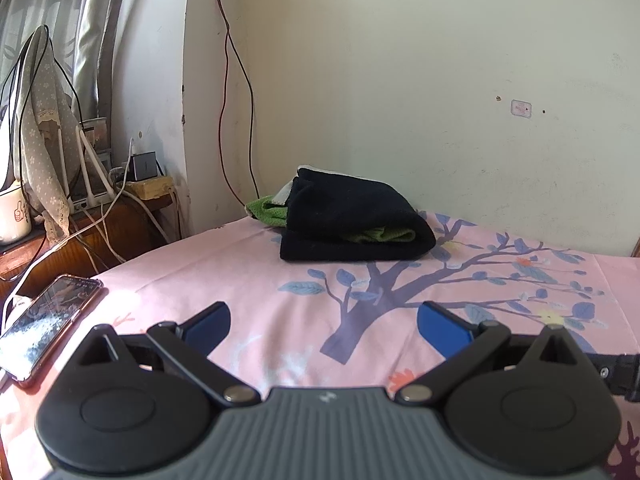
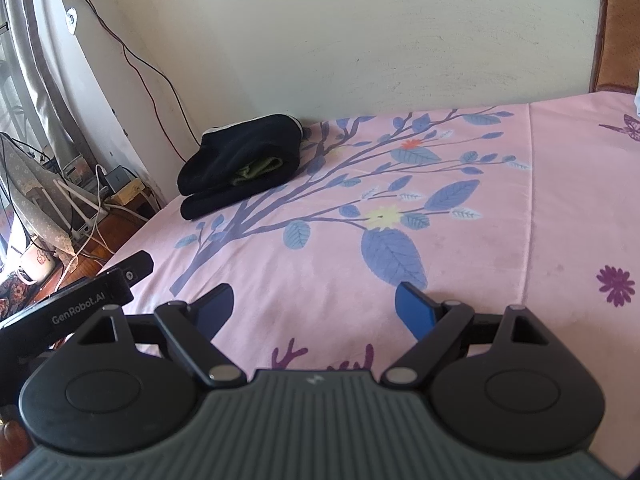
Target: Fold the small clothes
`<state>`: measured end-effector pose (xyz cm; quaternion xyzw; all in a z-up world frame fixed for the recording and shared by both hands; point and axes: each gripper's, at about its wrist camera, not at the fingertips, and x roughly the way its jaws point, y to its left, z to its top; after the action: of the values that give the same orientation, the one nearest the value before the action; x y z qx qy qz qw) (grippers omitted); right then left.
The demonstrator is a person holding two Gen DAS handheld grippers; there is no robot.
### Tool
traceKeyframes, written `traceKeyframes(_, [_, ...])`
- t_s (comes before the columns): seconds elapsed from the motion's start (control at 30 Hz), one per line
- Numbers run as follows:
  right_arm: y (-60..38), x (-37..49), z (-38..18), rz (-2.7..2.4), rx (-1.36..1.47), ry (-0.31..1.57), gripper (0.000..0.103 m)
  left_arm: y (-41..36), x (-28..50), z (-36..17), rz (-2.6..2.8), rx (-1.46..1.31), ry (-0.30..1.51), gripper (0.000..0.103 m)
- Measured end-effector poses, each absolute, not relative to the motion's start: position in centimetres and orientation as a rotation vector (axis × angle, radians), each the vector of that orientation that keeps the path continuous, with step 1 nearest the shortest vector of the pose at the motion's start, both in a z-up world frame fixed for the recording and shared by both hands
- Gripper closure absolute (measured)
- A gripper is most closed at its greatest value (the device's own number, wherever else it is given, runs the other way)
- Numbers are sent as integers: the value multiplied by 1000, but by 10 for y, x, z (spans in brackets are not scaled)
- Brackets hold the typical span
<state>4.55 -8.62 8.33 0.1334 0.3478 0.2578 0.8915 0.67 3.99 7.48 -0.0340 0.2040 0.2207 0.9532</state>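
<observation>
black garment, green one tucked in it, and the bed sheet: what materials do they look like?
Black garment: looks like thick fleece or knit, matte, with soft, rounded folds. Green cloth: possibly terry or microfibre, with a nubby, looped surface. Bed sheet: thin woven fabric, probably cotton or polyester, smooth, printed, with sharp crease lines.

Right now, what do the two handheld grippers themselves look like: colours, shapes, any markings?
Both look alike. The left gripper and right gripper each have blue finger pads on black linkage arms with silver pivot pins, two round black housings, and a ribbed grey body with a small white logo. In the right wrist view, the left gripper's black side reads "GenRobot.AI" in white. No cables or sleeves show.
</observation>
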Motion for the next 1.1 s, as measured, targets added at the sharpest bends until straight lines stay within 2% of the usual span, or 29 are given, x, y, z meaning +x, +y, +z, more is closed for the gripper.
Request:
traceKeyframes(0.6, [-86,45,84,535,278,722,13,28,2,74,436,-4,367,0])
traceKeyframes(1.1, [-85,45,85,554,266,727,13,42,11,71,458,-74,469,0])
